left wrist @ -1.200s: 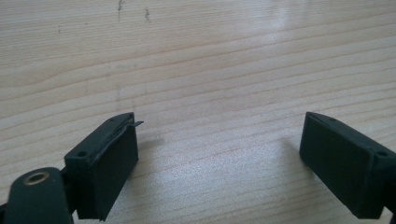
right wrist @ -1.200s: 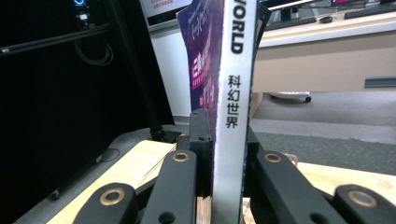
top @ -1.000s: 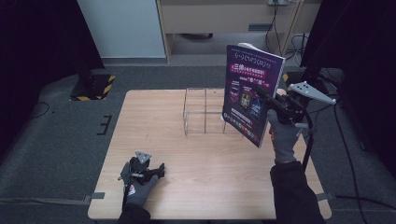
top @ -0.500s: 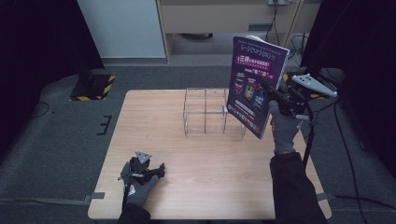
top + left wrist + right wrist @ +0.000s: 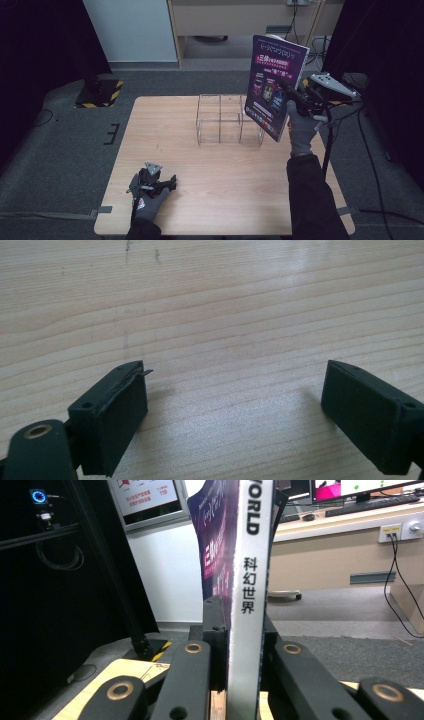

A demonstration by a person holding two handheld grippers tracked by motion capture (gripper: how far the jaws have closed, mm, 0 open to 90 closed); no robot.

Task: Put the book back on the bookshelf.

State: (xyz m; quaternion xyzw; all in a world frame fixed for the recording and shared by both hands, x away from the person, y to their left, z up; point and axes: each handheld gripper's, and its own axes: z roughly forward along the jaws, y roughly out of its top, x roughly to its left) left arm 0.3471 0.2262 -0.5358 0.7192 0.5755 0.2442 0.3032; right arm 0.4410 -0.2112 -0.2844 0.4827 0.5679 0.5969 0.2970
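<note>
We are holding one purple-covered softbound magazine (image 5: 274, 90) upright in the air above the desk's (image 5: 225, 175) far right corner, just beside the single clear wire-framed rack (image 5: 227, 120). Our right claw (image 5: 295, 97) is clamping its white spine, jaws closed tight on it. It is likely light and floppy, so gripping near the stiff spine suits it. Our left claw (image 5: 167, 181) is resting near the desk's near left edge, jaws wide apart, holding nothing.
</note>
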